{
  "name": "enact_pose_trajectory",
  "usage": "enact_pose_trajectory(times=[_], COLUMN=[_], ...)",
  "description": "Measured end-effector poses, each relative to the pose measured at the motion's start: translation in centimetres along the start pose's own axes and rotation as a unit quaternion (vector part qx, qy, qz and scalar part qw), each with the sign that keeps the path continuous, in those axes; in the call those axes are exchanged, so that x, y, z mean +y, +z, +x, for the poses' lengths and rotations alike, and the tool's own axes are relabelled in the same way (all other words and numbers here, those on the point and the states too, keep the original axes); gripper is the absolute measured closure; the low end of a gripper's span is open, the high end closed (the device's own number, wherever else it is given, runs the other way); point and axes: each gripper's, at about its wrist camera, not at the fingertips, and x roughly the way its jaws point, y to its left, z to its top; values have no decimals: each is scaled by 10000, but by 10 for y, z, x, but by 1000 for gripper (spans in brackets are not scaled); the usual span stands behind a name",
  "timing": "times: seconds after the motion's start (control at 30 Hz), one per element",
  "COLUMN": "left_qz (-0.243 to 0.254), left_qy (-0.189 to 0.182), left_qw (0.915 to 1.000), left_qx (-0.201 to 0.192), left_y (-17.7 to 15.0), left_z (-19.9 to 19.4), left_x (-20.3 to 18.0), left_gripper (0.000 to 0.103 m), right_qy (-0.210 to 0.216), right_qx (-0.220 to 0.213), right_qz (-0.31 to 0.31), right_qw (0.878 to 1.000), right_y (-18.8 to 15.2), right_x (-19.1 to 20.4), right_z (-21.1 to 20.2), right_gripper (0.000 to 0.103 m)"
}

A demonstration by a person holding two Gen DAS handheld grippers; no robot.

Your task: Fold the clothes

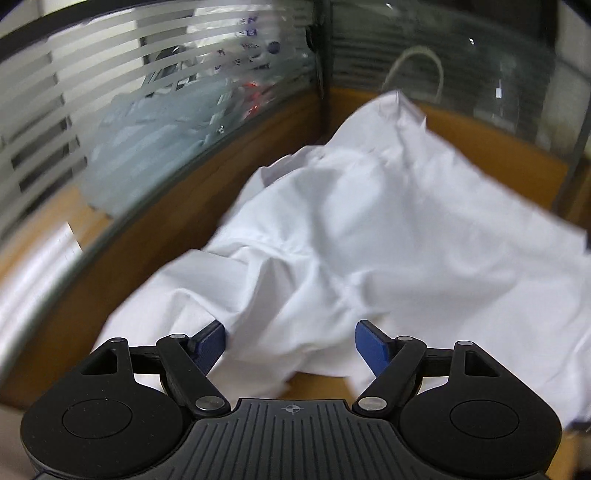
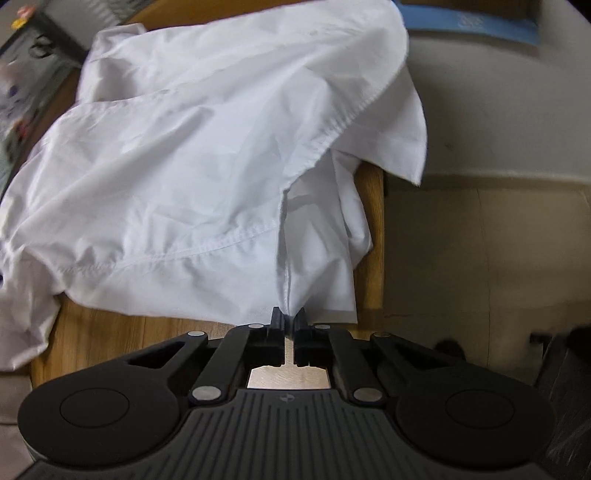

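Observation:
A crumpled white garment (image 1: pixel 388 229) lies spread over a wooden table (image 1: pixel 321 386). In the left wrist view my left gripper (image 1: pixel 291 345) stands open at the garment's near edge, and a raised fold of cloth sits between its blue pads (image 1: pixel 371 347) without being pinched. In the right wrist view the same white garment (image 2: pixel 192 166) covers most of the table (image 2: pixel 122 336), and part of it hangs over the right edge. My right gripper (image 2: pixel 289 319) is shut on a seam at the garment's near hem.
A glass partition with frosted stripes (image 1: pixel 110 110) runs along the table's left and far sides, and a white cable loop (image 1: pixel 417 66) shows behind it. The table's right edge (image 2: pixel 376 240) drops to a beige floor (image 2: pixel 480 258). A blue board (image 2: pixel 472 20) lies at the far right.

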Motion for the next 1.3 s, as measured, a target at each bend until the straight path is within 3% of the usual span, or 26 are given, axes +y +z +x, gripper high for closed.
enact_pose_trajectory(times=[0.13, 0.3, 0.4, 0.5, 0.63, 0.8, 0.93, 1.07, 1.1, 1.13, 1.17, 1.23, 1.27, 1.3], left_qz=[-23, 20, 208, 770, 1679, 2768, 3588, 4048, 4154, 4226, 4215, 4193, 4149, 4030], left_qy=[-83, -54, -458, -1053, -1868, -2551, -2644, -2566, -2522, -2494, -2508, -2536, -2536, -2491], left_qw=[9998, 9989, 9976, 9908, 9676, 9264, 8945, 8751, 8707, 8673, 8667, 8653, 8667, 8732], left_qx=[153, 465, 474, 351, 262, -64, -344, -673, -753, -832, -907, -1055, -1116, -1140], left_y=[-8, -4, 0, 1, -2, -11, -23, -32, -34, -35, -34, -32, -30, -26], left_z=[12, 40, 37, 20, -8, -38, -45, -46, -46, -47, -48, -51, -53, -54], left_x=[-16, -28, -39, -57, -96, -155, -207, -245, -254, -260, -264, -270, -272, -272], left_gripper=[23, 36, 36, 35, 34, 28, 28, 30, 33, 44, 65, 89, 92, 93], right_qy=[318, 828, 1078, 1114, 898, 853, 939, 1102, 1167, 1222, 1271, 1318, 1323, 1321], right_qx=[-333, -830, -864, -822, -828, -1033, -1171, -1211, -1203, -1211, -1229, -1282, -1349, -1439], right_qz=[-945, -2044, -2452, -2858, -3229, -3557, -3605, -3580, -3542, -3509, -3479, -3417, -3370, -3313], right_qw=[9945, 9718, 9596, 9482, 9385, 9249, 9206, 9192, 9200, 9205, 9207, 9217, 9224, 9231], right_y=[1, 2, 9, 15, 22, 34, 44, 52, 55, 57, 59, 63, 65, 66], right_x=[3, 1, -5, -11, -8, 1, 11, 15, 15, 15, 15, 13, 11, 8], right_z=[-31, -84, -109, -127, -137, -151, -161, -167, -169, -170, -171, -174, -176, -178], right_gripper=[101, 101, 101, 101, 101, 101, 101, 101, 101, 101, 101, 101, 100, 99])
